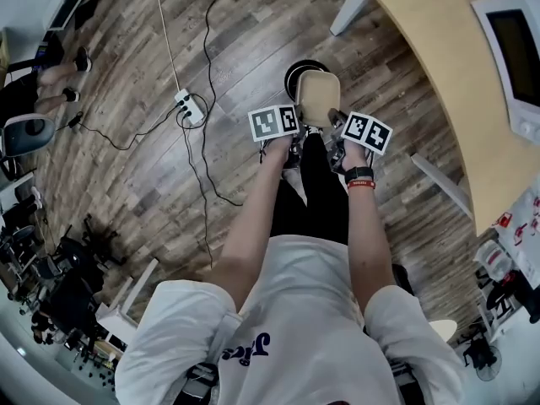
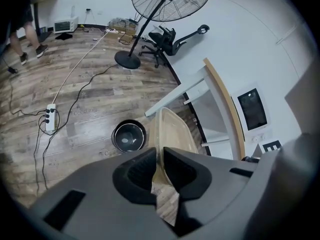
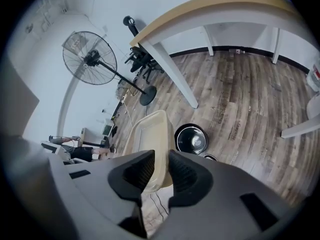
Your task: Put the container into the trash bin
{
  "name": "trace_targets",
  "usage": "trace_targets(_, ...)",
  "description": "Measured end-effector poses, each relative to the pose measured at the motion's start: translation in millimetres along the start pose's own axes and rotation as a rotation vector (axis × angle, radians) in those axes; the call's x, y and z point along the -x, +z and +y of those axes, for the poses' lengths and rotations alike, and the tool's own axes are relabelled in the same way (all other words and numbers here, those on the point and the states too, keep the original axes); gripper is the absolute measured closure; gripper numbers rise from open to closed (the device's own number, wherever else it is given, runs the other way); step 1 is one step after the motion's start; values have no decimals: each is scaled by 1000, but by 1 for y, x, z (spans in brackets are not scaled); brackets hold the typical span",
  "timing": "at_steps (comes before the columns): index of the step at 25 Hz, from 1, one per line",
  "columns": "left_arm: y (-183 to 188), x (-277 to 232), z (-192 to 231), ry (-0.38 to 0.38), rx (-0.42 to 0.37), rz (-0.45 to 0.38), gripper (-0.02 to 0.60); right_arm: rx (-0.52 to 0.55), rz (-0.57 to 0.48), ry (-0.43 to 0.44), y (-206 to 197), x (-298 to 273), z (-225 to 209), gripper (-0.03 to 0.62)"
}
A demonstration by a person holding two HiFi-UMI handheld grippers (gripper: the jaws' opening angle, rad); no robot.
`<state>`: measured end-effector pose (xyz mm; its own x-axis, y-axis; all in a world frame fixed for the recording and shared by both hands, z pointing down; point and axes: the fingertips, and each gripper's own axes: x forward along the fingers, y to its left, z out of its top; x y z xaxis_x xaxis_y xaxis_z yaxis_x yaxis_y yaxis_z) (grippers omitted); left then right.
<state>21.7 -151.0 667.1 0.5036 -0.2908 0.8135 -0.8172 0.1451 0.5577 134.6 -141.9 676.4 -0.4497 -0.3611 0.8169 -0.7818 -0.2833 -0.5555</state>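
beige container (image 1: 318, 98) is pinched by left gripper (image 2: 160, 160) and right gripper (image 3: 161, 165), jaws narrow. it juts ahead of both, above the trash bin (image 2: 129, 136).

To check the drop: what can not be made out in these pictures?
Head view: the container hides most of the trash bin.
Left gripper view: the bin's inside is too small to read.
Right gripper view: the right hand-held gripper covers the container's near end.
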Motion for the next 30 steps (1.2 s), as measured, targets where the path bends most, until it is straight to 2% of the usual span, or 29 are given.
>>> trace_targets(15,-18,-90,66,34,-8,63,523,0,107,22,-21,-94,-59,491)
trace_targets(30,-50,-186,140,72,13,144,523,-70,174,21,-56,-189,-129,496)
